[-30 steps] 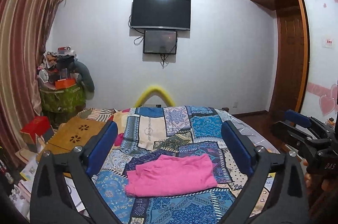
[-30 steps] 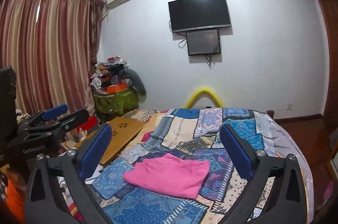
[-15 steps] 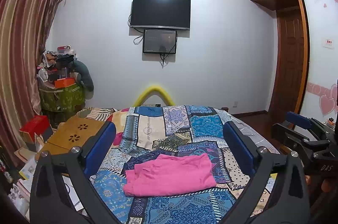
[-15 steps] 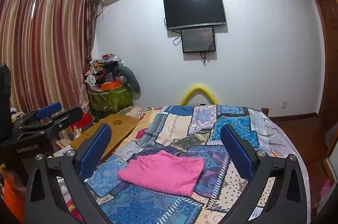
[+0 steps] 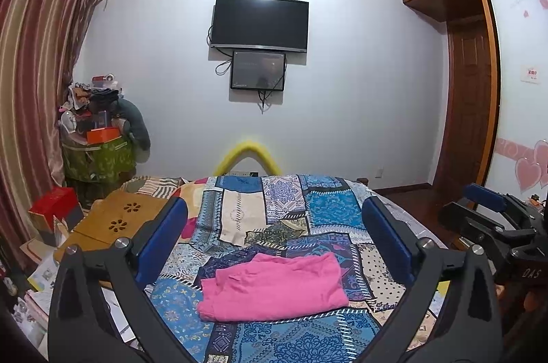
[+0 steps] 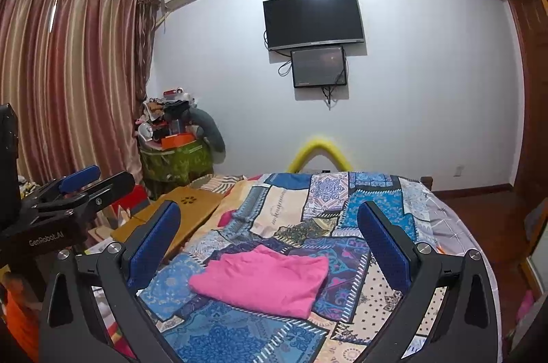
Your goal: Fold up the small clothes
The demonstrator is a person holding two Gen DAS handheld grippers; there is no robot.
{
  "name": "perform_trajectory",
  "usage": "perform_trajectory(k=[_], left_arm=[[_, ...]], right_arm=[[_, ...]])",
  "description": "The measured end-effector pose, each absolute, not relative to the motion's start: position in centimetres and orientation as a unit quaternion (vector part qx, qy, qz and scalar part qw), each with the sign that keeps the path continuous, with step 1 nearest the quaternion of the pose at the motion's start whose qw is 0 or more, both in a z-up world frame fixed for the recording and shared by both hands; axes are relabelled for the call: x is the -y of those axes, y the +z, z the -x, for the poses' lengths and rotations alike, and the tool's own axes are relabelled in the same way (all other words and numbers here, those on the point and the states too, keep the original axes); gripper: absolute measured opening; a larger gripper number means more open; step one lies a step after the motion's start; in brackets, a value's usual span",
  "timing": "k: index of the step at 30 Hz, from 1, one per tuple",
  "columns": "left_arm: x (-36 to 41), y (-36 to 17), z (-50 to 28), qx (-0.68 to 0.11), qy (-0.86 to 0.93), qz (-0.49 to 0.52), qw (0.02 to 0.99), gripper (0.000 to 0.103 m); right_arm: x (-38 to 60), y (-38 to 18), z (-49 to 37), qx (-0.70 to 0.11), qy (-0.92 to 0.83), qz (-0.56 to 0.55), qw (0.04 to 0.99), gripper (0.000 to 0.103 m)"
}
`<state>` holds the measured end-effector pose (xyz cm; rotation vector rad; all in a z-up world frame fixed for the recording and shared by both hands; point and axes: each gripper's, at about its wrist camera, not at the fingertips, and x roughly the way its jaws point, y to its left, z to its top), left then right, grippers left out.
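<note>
Pink garment [image 5: 274,286] on patchwork bedspread [image 5: 318,205], ahead below both grippers, long axis crosswise. Left gripper [image 5: 274,236], right gripper [image 6: 269,234]: jaws apart, empty, about equally near.

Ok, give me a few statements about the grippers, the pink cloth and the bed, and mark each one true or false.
1. The pink cloth lies folded on the quilt. True.
2. The left gripper is shut on the cloth. False: its jaws stand wide open, above the cloth and apart from it.
3. The right gripper is open and holds nothing. True.
4. The TV stands on the bed. False: it hangs on the wall, above a smaller screen.
5. The cloth hangs over the edge of the bed. False: it lies flat on the quilt, inside its edges.
</note>
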<state>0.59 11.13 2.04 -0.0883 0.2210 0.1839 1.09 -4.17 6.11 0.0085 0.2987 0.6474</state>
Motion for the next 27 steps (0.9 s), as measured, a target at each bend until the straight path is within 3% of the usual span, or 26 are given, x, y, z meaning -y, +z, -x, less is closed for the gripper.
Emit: perform_trajectory(k=[27], left_arm=[[-10.86,1.91,-0.52,-0.120,0.073,0.050,0.989,0.103]], right_arm=[[4.04,6.10,-1.10,-0.150,0.317,-0.005,0.936,0.103]])
